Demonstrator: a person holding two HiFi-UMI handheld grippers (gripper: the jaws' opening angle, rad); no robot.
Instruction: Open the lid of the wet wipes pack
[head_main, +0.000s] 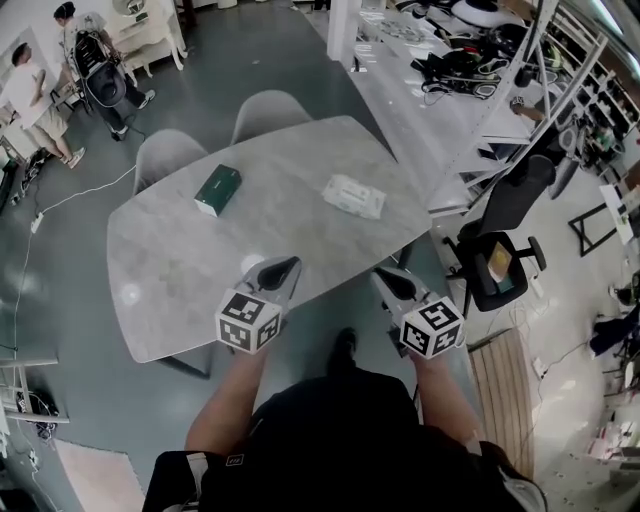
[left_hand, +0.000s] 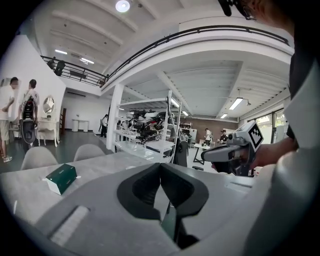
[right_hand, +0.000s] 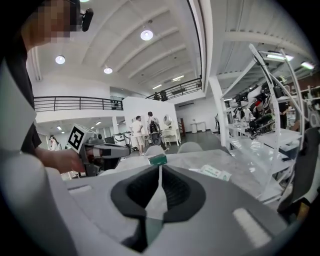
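1. The white, soft wet wipes pack (head_main: 352, 196) lies flat toward the far right corner of the grey marble desk (head_main: 170, 270). Its long axis runs roughly across my view, well ahead of both claws.
2. My right claw (head_main: 392, 280) is the nearer one, jaws drawn together on nothing. Only bare desk lies between it and the pack.
3. My left claw (head_main: 282, 267), also closed and empty, hovers at the near edge.
4. A dark green box (head_main: 218, 189) sits far left, well apart from the pack and not in the way.
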